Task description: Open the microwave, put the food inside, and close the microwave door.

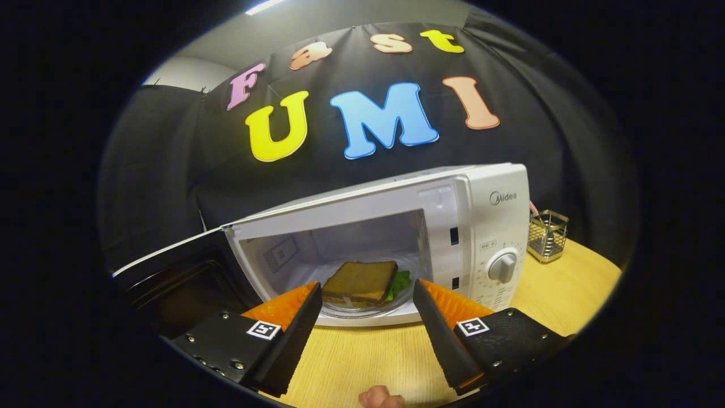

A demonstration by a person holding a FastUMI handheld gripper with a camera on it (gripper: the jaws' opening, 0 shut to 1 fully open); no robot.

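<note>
A white microwave [481,226] stands on the wooden table [362,362], its door [175,272] swung wide open to the left. Inside the cavity a sandwich [359,281] with brown bread and green lettuce lies on the glass turntable plate [391,306]. My gripper [368,294] is open, its fingers spread apart just in front of the cavity's lower edge, with nothing between them. The sandwich sits just beyond the fingertips, seen through the gap.
A small wire-mesh holder [546,235] stands on the table to the right of the microwave. The microwave's control knob [503,266] is on its right panel. A fingertip of a person [380,396] shows below the fingers.
</note>
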